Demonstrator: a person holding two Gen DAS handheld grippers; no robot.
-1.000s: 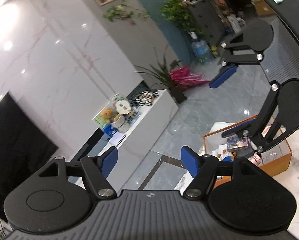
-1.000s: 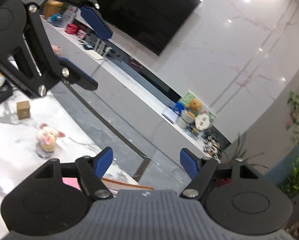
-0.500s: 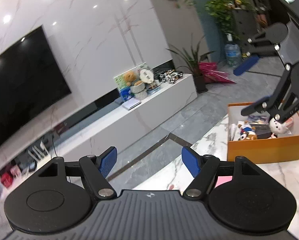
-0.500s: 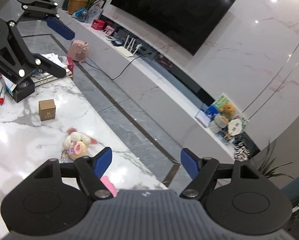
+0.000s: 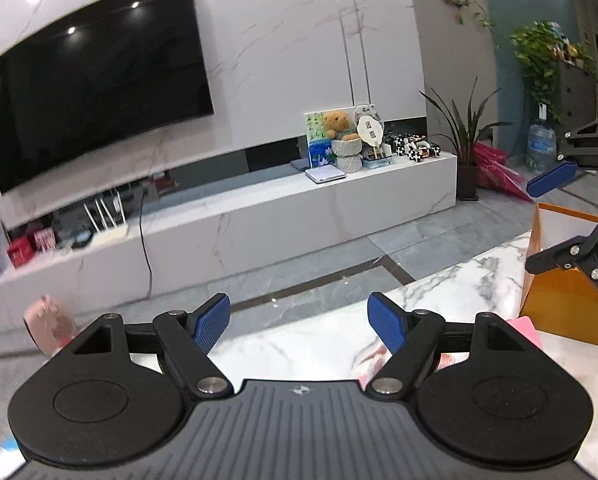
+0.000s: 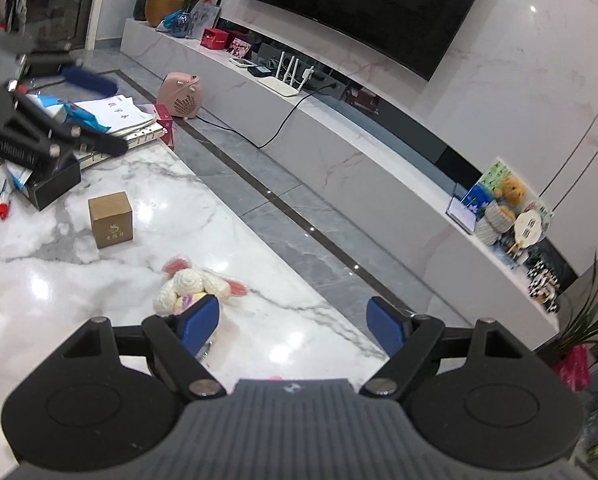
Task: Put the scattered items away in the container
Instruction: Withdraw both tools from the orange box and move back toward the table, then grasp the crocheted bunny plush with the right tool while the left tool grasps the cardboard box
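Note:
My left gripper (image 5: 299,324) is open and empty above the marble table (image 5: 323,340). The orange box (image 5: 559,300) stands at the right of the left wrist view, with my right gripper over it. A pink item (image 5: 525,330) lies behind my left gripper's right finger, beside the box. My right gripper (image 6: 295,326) is open and empty. A cream and pink crocheted toy (image 6: 191,284) lies on the table just ahead of its left finger. A small brown cardboard cube (image 6: 111,220) stands farther left.
A black tray with papers, a binder and a red marker (image 6: 51,184) crowds the table's left end, under my left gripper. Beyond the table edge is grey floor, a pink heater (image 6: 179,96) and a long white TV bench (image 5: 259,208).
Both grippers have swung left and tilted down. The left view turned from the box's contents toward the TV wall. The right view now shows the toy close to its left finger.

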